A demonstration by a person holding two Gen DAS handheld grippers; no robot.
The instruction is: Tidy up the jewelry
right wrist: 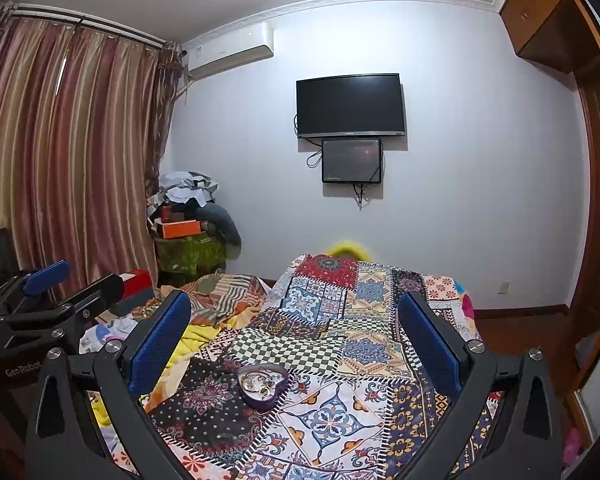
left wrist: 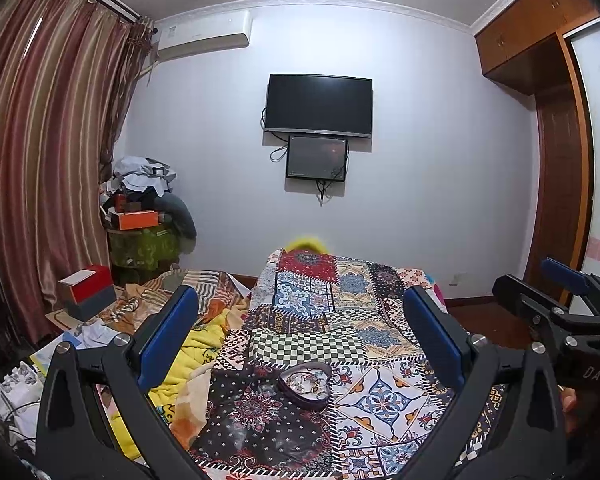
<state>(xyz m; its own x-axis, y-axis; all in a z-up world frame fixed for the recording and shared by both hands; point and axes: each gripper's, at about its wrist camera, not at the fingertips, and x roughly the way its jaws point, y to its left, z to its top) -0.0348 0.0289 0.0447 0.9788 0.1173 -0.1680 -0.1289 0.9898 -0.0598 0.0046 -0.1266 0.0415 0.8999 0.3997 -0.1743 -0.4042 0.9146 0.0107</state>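
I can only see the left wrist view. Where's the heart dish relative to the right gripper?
Observer: In the right wrist view, the dish lies on the quilt ahead of the right gripper, left of centre, nearer its left finger.
Operator: Is that gripper holding anything?
Observer: No. Its fingers are wide apart, with only quilt and the dish showing between them.
Operator: Anything on the floor right of the bed?
Observer: A small pink thing near the wardrobe side, too blurred to name.
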